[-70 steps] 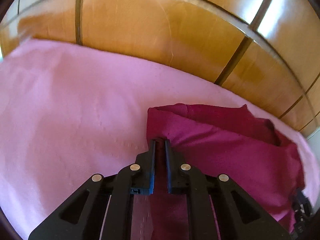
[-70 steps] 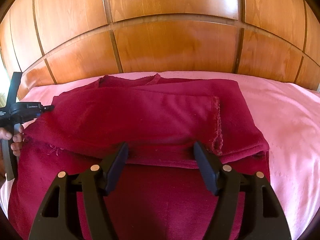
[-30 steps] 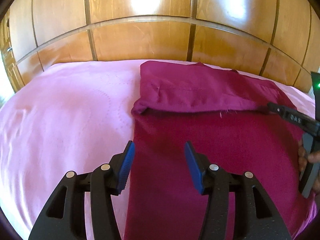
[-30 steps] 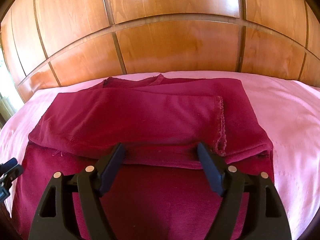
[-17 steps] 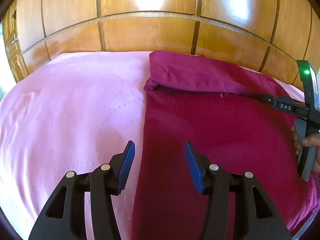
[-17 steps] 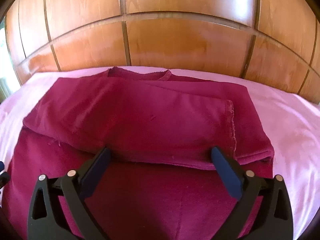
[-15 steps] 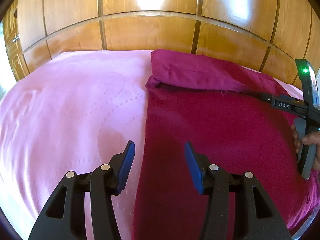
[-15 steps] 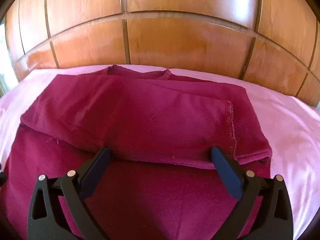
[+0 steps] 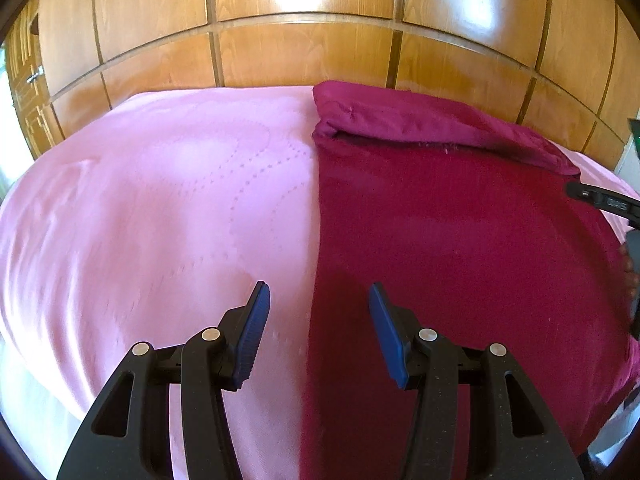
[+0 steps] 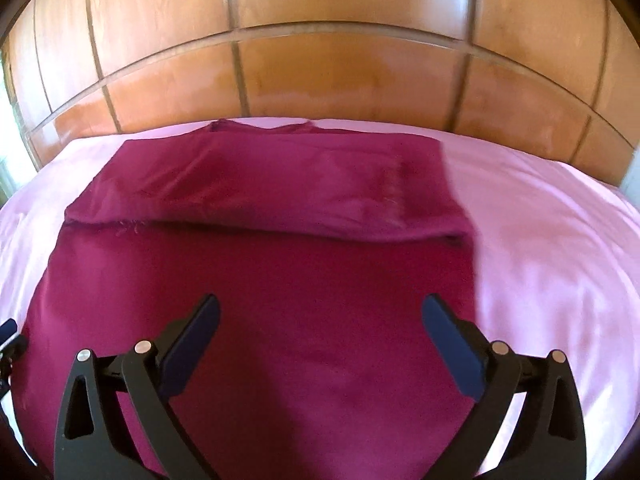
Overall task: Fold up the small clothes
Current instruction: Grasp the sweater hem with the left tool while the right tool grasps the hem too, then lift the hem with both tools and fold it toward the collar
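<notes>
Fingers [image 9: 256, 320] spread above folded maroon garment [image 10: 280, 280]

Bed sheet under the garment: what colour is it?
The bed sheet is plain light pink, with faint stitched dotted curves. It shows best in the left wrist view.

Pink quilted bedsheet [image 9: 160, 208] covers the bed; glossy wooden panelled headboard [image 9: 304, 52] stands behind it, window light reflecting off panels.

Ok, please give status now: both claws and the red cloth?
Left claw open, empty. Right claw open, empty. Red cloth flat on pink bedsheet, far part folded over. Nothing in the way.
</notes>
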Available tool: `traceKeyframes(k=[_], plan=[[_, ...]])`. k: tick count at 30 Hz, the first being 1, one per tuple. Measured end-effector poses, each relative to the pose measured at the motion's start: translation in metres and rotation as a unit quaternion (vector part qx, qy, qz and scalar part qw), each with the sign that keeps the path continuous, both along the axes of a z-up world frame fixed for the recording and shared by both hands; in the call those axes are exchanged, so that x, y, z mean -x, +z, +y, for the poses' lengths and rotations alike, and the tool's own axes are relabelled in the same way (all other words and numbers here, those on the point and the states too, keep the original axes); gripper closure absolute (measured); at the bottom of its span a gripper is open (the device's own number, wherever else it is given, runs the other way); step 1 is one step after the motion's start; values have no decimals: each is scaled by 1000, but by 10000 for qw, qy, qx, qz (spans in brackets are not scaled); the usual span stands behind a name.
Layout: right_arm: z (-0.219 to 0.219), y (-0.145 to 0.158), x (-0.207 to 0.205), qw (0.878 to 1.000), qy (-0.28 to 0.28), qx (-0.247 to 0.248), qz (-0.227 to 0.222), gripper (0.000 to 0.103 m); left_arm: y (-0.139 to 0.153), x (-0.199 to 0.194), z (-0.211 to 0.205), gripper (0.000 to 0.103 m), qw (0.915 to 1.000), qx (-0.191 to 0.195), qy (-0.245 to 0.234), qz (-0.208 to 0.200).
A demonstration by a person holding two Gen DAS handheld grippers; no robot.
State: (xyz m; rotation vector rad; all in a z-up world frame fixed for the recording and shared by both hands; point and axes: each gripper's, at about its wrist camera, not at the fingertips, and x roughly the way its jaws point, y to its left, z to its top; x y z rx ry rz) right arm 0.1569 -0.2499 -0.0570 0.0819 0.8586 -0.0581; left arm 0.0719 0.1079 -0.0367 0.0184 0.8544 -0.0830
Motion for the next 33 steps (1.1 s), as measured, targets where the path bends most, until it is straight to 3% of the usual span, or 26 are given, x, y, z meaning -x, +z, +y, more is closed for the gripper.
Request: traceKeyframes(k=[5,9,11,16,20,22,24,28,33], plan=[[-32,-5,43,9994,-281,-3,192,2,-5,16,5,52,9999,-13,-79,89],[-51,-12,84,9979,-357,-345,420,3,-5,33,15,52,9994,22,-269,205],[-57,-16,104,9959,-332,-626,562,8,-4,43,19,52,9984,162,-436,318],[-50,-14,155,9922,-135,-934,814,33,-8,66,16,52,9936,328,-872,642],[-35,-13,176,9895,129,-938,1095,57,-13,77,8,82,9884,409,-1173,872],[-30,-12,177,9877,272,-963,1198,79,-10,78,7,93,9869,491,-1264,879],[-30,-5,172,9852,330,-1178,1202,92,-1,72,14,94,9830,963,-1270,916],[-43,19,154,9789,282,-1911,669,92,24,55,30,95,9683,2027,-1251,751],[-58,28,110,9739,79,-2250,288,92,33,9,35,95,9515,2795,-1097,676]])
